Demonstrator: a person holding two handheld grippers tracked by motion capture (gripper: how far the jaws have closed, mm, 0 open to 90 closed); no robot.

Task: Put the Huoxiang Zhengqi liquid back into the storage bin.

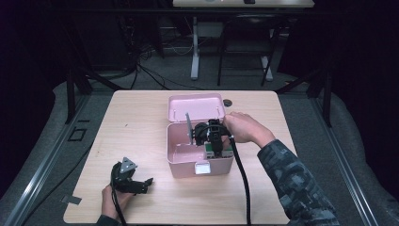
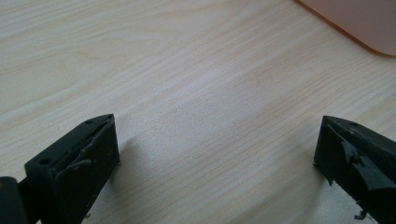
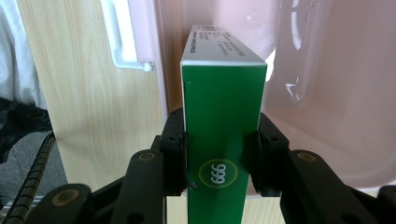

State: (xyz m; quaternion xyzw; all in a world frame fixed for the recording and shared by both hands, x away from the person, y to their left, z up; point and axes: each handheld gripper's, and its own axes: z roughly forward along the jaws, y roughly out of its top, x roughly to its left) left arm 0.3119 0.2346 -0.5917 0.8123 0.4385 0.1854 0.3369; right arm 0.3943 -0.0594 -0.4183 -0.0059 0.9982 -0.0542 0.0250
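Your surface (image 1: 141, 117) carries an open pink storage box (image 1: 188, 162). Over its right near corner, your right tool (image 3: 222, 154) pinches a green carton (image 3: 223, 116) by its broad faces: light, stiff, crushable. Your left tool (image 2: 217, 154) rests spread.

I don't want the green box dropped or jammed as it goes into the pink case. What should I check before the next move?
1. Grip: right gripper shut on both sides of the green box: ok.
2. Lid: the pink case stands open, lid tilted back: ok.
3. Position: the box sits over the case's right part in the high view: ok.
4. Room under the box: case floor below it is hidden: cannot tell.
5. Left gripper: open, resting on the table, apart from the case: ok.
6. Cable: trails over the case's front right corner toward the person; snagging cannot be ruled out: cannot tell.
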